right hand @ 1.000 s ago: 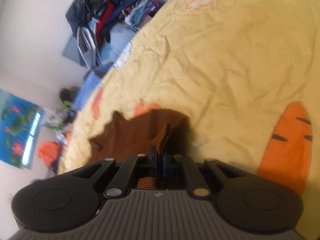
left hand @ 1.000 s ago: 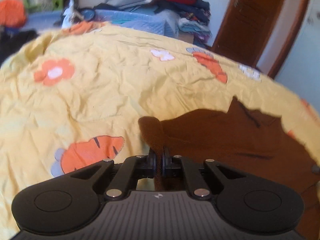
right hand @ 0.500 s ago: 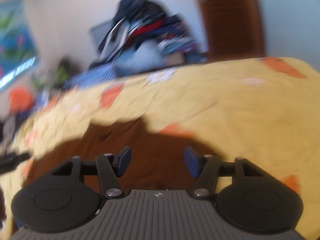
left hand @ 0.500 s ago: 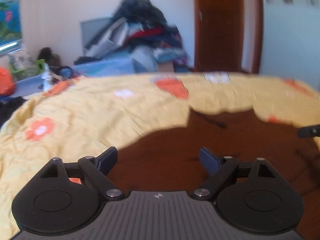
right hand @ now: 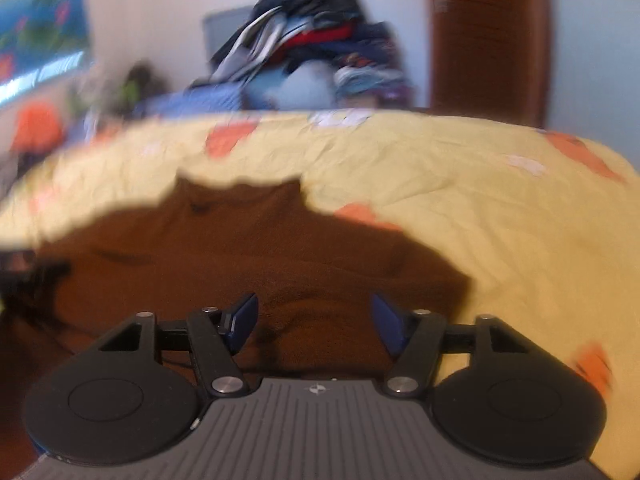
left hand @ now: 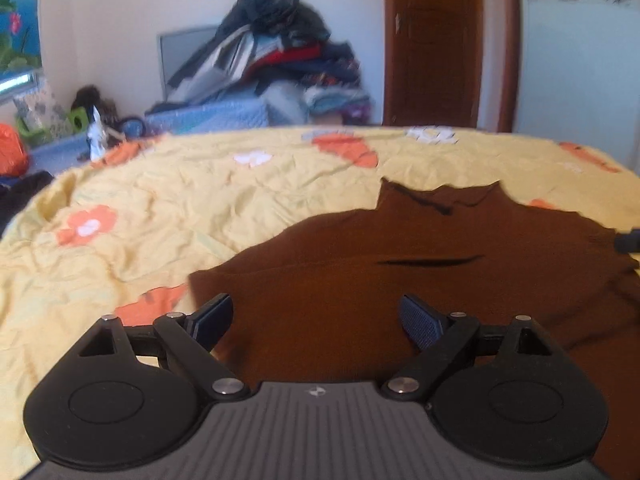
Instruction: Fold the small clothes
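The brown knitted garment (left hand: 420,280) lies flat on the bed's yellow flower-print sheet (left hand: 180,200). Left tool (left hand: 316,320) gapes wide, empty; right tool (right hand: 314,322) is opening, nothing gripped, both above the cloth.

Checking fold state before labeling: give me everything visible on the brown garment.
The brown garment is one dark rust-brown knit-looking piece, lying spread and mostly flat on the yellow bedspread with orange prints. Its far edge shows a notched, collar-like outline with a short dark mark beside it; a long dark crease or slit runs across the middle. The near part looks rumpled in the right wrist view. Neither the left gripper nor the right gripper grips it.
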`<action>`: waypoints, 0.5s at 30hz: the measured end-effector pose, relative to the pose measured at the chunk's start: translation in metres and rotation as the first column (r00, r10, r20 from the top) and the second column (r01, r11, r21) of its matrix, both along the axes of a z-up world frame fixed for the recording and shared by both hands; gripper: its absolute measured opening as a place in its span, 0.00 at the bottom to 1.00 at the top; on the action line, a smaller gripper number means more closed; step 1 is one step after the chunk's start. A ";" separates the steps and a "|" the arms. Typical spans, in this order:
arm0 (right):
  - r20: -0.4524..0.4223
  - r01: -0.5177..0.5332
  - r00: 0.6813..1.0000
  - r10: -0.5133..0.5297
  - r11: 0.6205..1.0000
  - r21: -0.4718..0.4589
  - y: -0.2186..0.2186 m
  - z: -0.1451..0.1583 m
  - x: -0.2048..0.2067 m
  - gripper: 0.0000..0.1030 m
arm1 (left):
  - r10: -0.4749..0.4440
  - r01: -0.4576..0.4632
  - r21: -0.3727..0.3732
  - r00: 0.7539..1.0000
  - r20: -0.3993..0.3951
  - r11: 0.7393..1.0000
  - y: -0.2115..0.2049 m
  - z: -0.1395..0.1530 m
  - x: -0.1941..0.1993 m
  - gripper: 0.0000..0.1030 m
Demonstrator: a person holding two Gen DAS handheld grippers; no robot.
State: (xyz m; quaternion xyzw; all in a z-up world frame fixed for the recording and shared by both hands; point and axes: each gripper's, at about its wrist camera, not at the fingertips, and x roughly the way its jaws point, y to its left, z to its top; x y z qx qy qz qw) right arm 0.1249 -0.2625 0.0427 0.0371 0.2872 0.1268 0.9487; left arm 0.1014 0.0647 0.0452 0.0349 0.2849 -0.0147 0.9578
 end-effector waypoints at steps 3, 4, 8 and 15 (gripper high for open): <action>0.014 -0.001 1.000 0.002 0.999 -0.054 -0.017 0.003 -0.045 0.75 | 0.017 -0.017 0.078 1.000 0.013 0.997 0.007 -0.005 -0.044 0.89; -0.014 -0.006 1.000 0.005 0.997 -0.076 -0.020 -0.001 -0.054 0.75 | 0.032 -0.032 0.089 0.999 -0.005 0.996 0.011 -0.008 -0.050 0.89; -0.126 -0.014 0.992 -0.001 0.992 -0.123 -0.025 -0.026 -0.063 0.51 | 0.072 -0.074 -0.009 0.985 -0.155 0.997 0.026 -0.029 -0.043 0.69; -0.153 0.059 0.986 -0.060 0.998 -0.010 -0.056 -0.037 -0.062 0.06 | 0.090 -0.095 -0.029 0.987 -0.134 0.995 0.046 -0.029 -0.043 0.15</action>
